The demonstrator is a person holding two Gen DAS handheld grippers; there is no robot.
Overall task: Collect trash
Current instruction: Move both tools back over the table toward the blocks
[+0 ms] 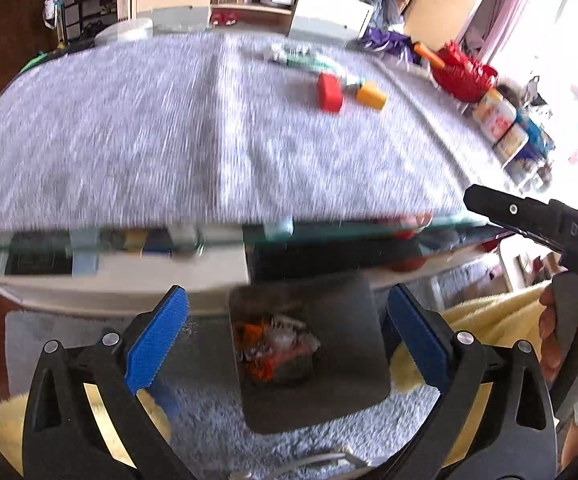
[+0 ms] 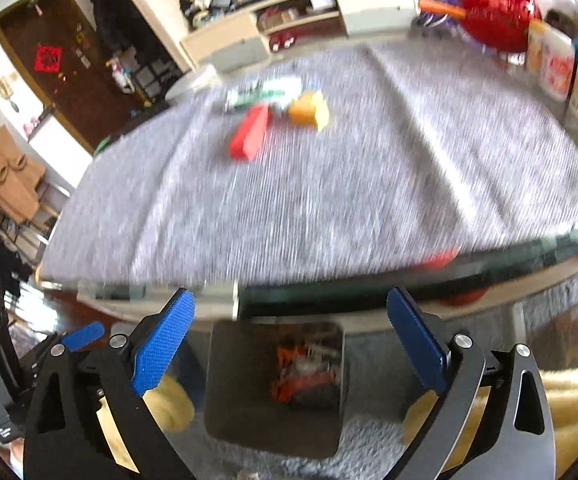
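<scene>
Our left tongs [image 1: 285,344] and right tongs [image 2: 289,340] both gape wide with nothing between them. Past them, at 6 o'clock below the desk [image 1: 169,140] edge, the bin [image 1: 309,360] holds crumpled trash [image 1: 277,344]; a red block [image 1: 329,92] lies at 12 o'clock.

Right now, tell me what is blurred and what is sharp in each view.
Left wrist view: grey tablecloth and red block streaked by motion blur, left gripper crisp. Right wrist view: same streaking, right gripper sharp, square grey bin soft.

Grey-clothed table [image 1: 129,152] with red block [image 1: 329,92]
</scene>
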